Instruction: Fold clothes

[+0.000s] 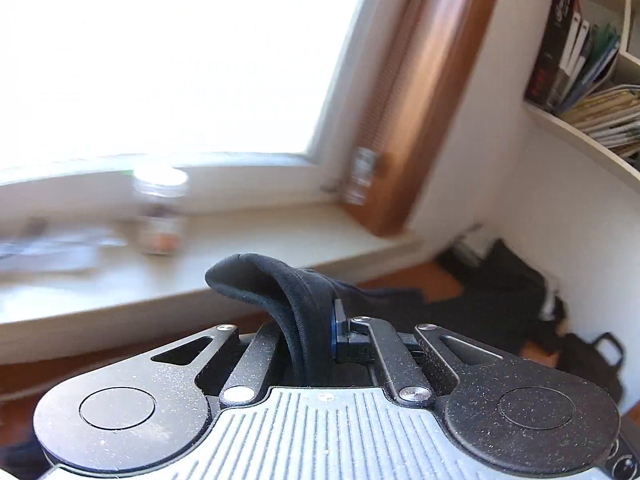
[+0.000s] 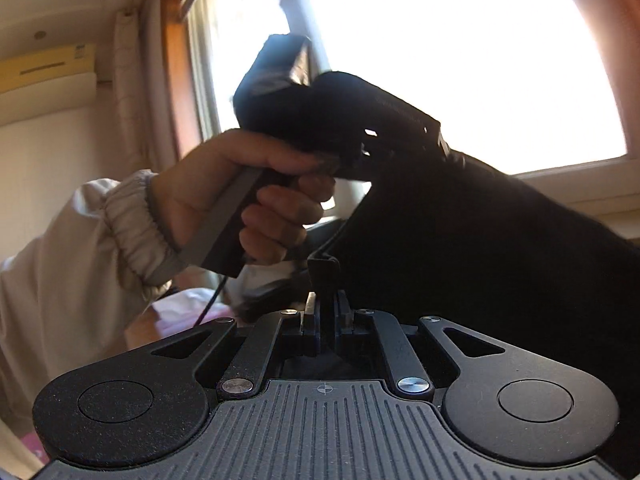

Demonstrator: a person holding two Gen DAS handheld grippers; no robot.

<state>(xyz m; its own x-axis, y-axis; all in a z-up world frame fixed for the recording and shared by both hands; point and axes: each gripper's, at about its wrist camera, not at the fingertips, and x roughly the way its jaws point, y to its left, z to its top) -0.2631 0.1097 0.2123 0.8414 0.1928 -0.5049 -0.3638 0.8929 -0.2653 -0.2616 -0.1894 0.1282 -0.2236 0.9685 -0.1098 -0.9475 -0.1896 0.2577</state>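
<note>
Left wrist view: the left gripper [image 1: 316, 332] is seen pressed together on a fold of the black garment [image 1: 280, 280], whose hemmed edge loops up and over the near pad, while the rest trails away to the right beyond the fingers. Beyond it, a windowsill [image 1: 280, 232] carrying a blurred jar [image 1: 160, 216] is noted below a bright window [image 1: 180, 60], and a shelf of books [image 1: 580, 60] is mounted far right. In the right wrist view, the right gripper [image 2: 326, 312] is likewise closed, with a thin edge of the same garment [image 2: 480, 240] pinched between its pads. The cloth is seen to rise from there and spread to the right as a dark sheet, reaching the other hand-held unit, which is gripped by a hand [image 2: 248, 200] in a pale elastic-cuffed sleeve [image 2: 120, 224]. The garment is thus held clear of any surface, between two pinch points. It is judged that two edges or corners have been taken up so that the cloth can hang and be spread flat before folding; no fold is yet visible.
</note>
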